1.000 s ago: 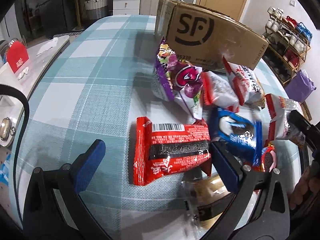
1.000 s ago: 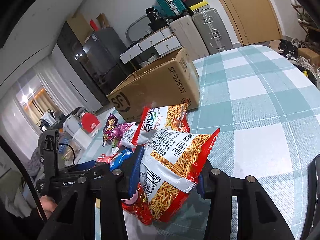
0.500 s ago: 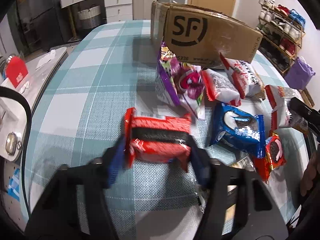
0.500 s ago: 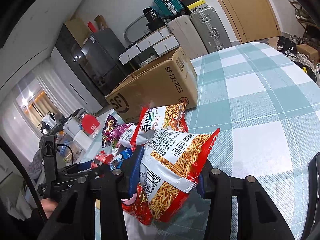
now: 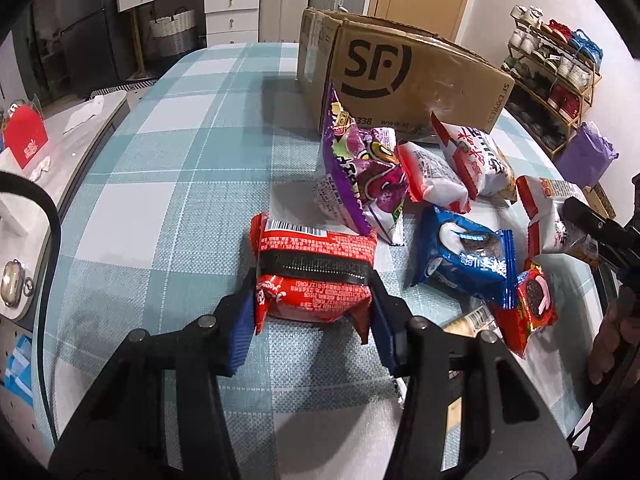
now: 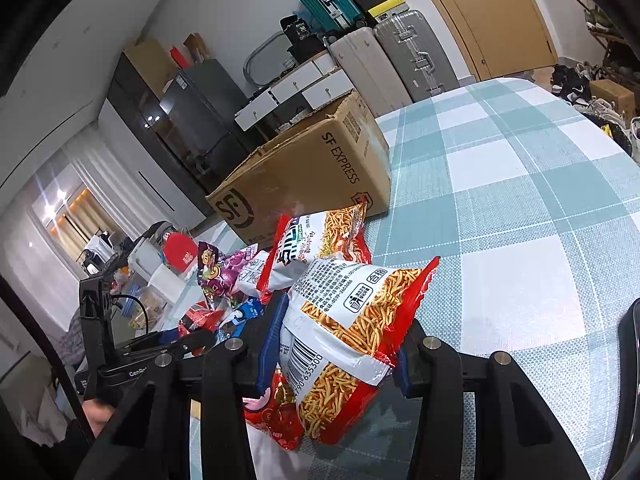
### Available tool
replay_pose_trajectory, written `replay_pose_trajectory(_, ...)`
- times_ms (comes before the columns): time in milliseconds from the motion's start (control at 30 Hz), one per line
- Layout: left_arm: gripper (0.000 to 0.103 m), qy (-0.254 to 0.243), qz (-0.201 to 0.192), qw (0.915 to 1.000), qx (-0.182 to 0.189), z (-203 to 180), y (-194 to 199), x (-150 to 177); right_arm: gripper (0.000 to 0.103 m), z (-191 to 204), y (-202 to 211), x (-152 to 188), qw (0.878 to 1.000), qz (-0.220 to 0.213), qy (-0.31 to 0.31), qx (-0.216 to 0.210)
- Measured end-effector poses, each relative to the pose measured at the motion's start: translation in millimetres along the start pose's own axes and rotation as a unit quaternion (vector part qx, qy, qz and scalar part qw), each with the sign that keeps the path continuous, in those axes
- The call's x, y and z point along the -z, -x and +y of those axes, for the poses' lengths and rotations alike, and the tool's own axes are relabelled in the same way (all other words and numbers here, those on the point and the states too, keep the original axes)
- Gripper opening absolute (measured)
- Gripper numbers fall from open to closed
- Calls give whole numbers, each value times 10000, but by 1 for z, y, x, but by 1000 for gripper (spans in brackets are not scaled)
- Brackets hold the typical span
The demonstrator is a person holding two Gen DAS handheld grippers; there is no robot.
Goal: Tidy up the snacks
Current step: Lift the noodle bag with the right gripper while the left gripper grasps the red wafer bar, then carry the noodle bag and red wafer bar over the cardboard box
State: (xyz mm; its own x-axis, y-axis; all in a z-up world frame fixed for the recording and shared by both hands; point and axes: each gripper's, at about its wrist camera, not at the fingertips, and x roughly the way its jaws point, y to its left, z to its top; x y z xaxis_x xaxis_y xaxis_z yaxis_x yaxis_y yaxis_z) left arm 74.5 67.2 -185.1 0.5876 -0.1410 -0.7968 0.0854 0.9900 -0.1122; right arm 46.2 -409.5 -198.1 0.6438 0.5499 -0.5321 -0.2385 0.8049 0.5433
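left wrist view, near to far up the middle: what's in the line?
Left gripper → red packet clamped in it → purple bag → SF box.

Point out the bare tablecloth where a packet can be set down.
Free: the checked tablecloth left of the brown SF cardboard box and purple snack bag; also the cloth right of the box. Crowded: packets cluster below the box around the blue cookie packet.
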Motion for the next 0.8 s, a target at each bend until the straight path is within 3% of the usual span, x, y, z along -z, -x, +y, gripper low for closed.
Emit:
replay_pose_trajectory(433, 47, 68, -432, 9990, 56, 4, 37, -6, 45, 16, 6, -1, 9992, -154, 364, 87)
replay_pose_trajectory(800, 47, 116, -771, 9954, 554, 6, 78, -33, 45, 73, 39, -21, 9932, -527, 1034, -53)
